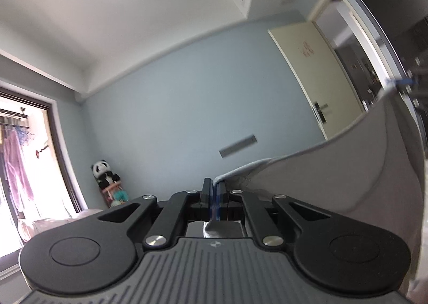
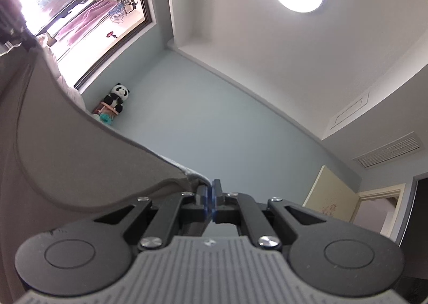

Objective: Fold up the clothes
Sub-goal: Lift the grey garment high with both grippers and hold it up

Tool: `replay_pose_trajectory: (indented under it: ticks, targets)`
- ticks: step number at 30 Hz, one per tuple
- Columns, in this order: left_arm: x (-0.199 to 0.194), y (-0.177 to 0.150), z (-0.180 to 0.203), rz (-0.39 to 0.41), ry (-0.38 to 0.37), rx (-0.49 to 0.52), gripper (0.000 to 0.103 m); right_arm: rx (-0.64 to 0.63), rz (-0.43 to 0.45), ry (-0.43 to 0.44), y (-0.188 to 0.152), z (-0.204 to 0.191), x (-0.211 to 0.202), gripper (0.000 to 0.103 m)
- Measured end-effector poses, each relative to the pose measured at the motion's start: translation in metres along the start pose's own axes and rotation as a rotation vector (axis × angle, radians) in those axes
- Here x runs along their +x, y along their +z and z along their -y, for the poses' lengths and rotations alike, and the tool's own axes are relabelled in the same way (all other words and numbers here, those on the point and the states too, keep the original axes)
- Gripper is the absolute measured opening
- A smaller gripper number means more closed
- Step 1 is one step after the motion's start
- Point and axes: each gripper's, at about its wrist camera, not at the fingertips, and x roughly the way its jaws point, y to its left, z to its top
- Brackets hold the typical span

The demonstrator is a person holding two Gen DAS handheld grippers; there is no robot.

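We hold the left gripper [image 1: 214, 183] clamped on one edge of the grey garment [image 1: 355, 165] and the right gripper [image 2: 211, 187] clamped on another — the cloth hangs stretched between them, facing the blue wall [image 1: 165, 116] and a toy panda [image 2: 117, 96].

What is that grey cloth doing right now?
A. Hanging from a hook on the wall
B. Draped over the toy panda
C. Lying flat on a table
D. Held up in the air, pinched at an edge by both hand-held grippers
D: the grey cloth stretches between the left hand-held gripper and the right hand-held gripper, each shut on an edge of it, with wall and ceiling behind and the toy panda far off in the corner.
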Motion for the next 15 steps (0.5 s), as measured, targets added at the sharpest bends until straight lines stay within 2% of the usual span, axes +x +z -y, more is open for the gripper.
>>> replay_pose_trajectory:
  ticks: [2, 4, 6, 7, 8, 11, 15]
  targets:
    - [-0.003, 0.004, -0.008, 0.01, -0.006, -0.04, 0.001, 0.0, -0.012, 0.013, -0.005, -0.005, 0.005, 0.003]
    - [-0.001, 0.001, 0.003, -0.033, -0.059, -0.004, 0.001, -0.013, -0.016, -0.016, -0.007, -0.004, 0.006, 0.003]
    - [-0.002, -0.007, 0.029, -0.05, -0.096, 0.112, 0.001, 0.036, -0.025, -0.062, -0.012, 0.009, 0.009, 0.003]
    - [-0.005, -0.011, 0.039, -0.047, -0.109, 0.132, 0.001, 0.077, -0.031, -0.081, -0.015, 0.017, 0.01, 0.003]
    - [-0.005, -0.013, 0.043, -0.05, -0.128, 0.125, 0.001, 0.119, -0.037, -0.1, -0.017, 0.024, 0.011, 0.003]
    - [-0.003, -0.014, 0.038, -0.027, -0.071, 0.085, 0.001, 0.114, -0.032, -0.097, -0.017, 0.023, 0.008, 0.003]
    - [0.005, -0.002, 0.002, -0.031, -0.032, -0.087, 0.001, 0.035, -0.032, -0.034, -0.021, -0.002, 0.002, 0.003]
